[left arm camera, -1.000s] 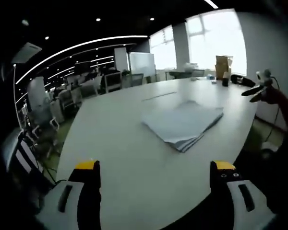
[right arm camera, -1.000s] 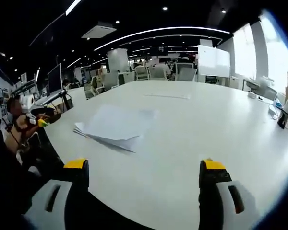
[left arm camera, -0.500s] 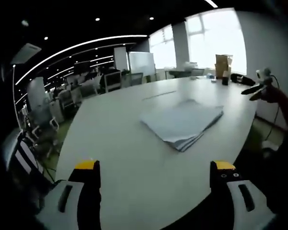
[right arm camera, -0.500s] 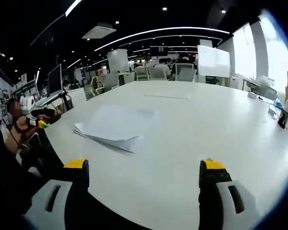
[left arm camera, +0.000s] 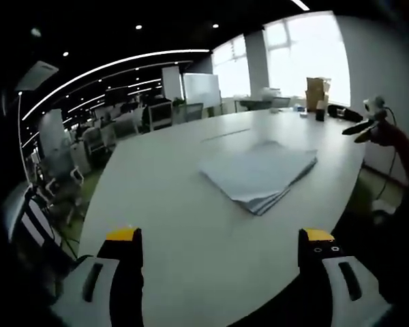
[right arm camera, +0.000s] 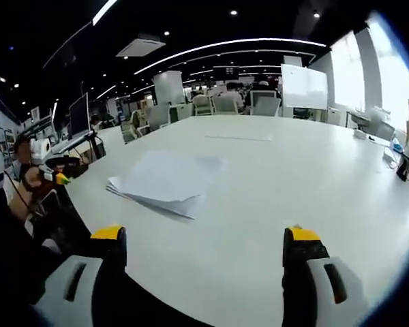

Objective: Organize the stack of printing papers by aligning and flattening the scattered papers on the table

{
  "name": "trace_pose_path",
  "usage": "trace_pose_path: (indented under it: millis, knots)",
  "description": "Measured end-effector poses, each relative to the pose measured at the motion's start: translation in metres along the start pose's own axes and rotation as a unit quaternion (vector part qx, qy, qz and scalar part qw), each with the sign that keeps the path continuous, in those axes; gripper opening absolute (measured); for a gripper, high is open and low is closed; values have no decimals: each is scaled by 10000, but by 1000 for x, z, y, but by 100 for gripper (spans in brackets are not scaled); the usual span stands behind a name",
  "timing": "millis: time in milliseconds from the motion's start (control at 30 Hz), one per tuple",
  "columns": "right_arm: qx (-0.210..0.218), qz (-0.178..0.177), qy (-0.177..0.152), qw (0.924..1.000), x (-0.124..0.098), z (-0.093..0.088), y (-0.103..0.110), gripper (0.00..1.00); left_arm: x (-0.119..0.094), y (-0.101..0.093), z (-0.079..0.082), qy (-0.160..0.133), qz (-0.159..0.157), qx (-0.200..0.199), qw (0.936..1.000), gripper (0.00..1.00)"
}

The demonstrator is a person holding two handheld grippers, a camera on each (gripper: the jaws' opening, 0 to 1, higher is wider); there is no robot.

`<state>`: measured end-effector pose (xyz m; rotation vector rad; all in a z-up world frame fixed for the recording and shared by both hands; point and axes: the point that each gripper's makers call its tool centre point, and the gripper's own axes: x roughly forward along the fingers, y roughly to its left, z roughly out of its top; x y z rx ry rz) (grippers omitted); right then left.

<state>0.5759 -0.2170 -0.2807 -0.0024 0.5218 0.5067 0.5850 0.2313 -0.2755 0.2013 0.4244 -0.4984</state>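
On the desk: a stack of printing papers (left arm camera: 259,176) lies fanned, sheets offset at the near corner, well apart from both tools.
Left hand-held gripper (left arm camera: 220,237): released, jaws wide, holding nothing.
Right hand-held gripper (right arm camera: 203,235): likewise spread and empty.
Handling: probably light, limp, slippery between sheets; best squeezed at opposite edges, then pressed flat.
Surface: white desk (right arm camera: 313,191), smooth, glossy.
Room: open office, chairs (left arm camera: 157,114), whiteboard (right arm camera: 303,87), bright windows (left arm camera: 307,58).
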Motion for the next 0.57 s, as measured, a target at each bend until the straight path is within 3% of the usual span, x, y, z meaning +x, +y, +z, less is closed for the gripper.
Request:
trace_pose_path:
  millis: [567]
  knots:
    - [-31, 0, 55, 10000, 0, -1, 0, 90, -1, -2, 1, -21, -14, 1, 10000, 97]
